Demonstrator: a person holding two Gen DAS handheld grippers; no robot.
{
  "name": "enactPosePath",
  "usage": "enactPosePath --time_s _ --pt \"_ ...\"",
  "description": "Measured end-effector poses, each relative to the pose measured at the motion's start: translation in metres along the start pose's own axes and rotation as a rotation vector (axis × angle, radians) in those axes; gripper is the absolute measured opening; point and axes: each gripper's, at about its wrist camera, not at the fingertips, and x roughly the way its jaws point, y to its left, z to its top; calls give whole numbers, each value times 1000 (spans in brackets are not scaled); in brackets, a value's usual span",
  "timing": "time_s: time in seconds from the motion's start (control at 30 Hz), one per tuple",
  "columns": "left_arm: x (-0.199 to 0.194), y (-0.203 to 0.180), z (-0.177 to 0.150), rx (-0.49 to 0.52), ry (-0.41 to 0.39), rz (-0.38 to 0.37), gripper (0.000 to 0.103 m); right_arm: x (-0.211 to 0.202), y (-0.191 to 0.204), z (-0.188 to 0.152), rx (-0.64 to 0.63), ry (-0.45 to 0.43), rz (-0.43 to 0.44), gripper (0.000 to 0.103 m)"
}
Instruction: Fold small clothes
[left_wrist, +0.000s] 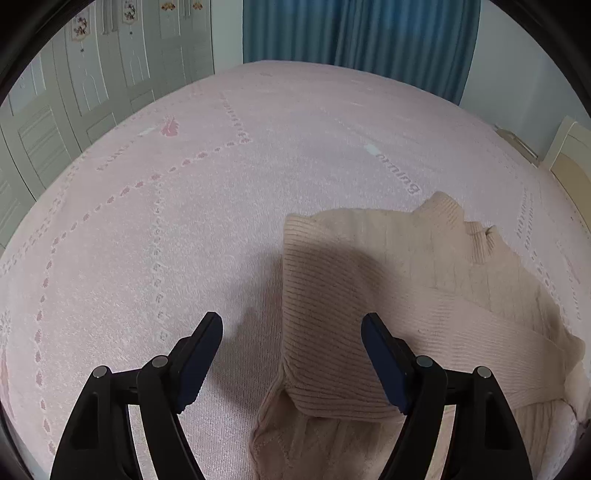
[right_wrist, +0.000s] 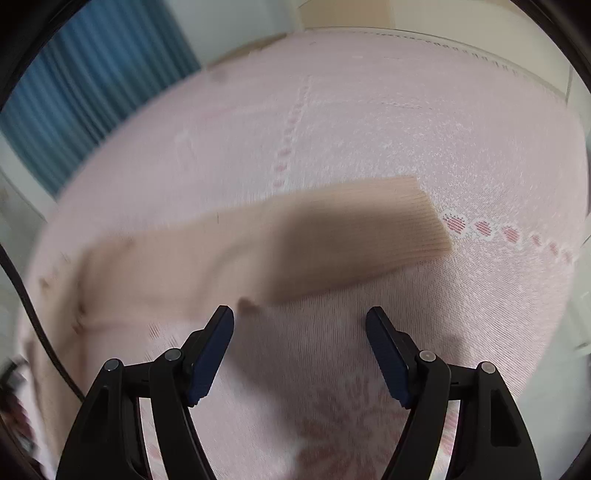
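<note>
A beige ribbed knit sweater (left_wrist: 406, 266) lies on the pink bedspread (left_wrist: 221, 184). In the left wrist view one sleeve is folded across its body, with the ribbed cuff end (left_wrist: 332, 369) between my fingers. My left gripper (left_wrist: 291, 325) is open just above that cuff, holding nothing. In the right wrist view the other sleeve (right_wrist: 351, 232) stretches out flat to the right, its cuff end squared off; the view is blurred. My right gripper (right_wrist: 300, 319) is open and empty, hovering over the bedspread (right_wrist: 406, 129) just in front of that sleeve.
White wardrobe doors (left_wrist: 74, 92) stand at the bed's left and a blue curtain (left_wrist: 362, 33) hangs behind it. A cream headboard or cabinet (left_wrist: 569, 155) is at the right edge. A dark cable (right_wrist: 33, 325) hangs at the left of the right wrist view.
</note>
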Motion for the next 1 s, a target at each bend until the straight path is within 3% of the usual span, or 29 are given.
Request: enactPosePath --time_s 0.27,0.33,0.4,0.53,0.73,0.87,1.0 --pt "8 -6 -6 6 32 7 76 17 -24 31 170 -43 56 71" --pt "8 -8 -7 13 33 7 76 19 -25 36 179 -55 20 59" --pt "4 -9 -7 16 28 5 76 18 -29 40 167 -55 -50 7" --pt "-12 -5 -3 11 -9 2 76 -2 -21 51 161 -84 -48 6" --pt "-38 28 3 -112 -47 -91 76 -66 69 66 -41 -205 -130 6" --pt "-54 64 6 -225 -56 -158 76 -103 158 64 -165 -259 -92 6" --pt "-62 89 9 -270 -57 -143 76 -119 249 47 -285 -272 -28 6"
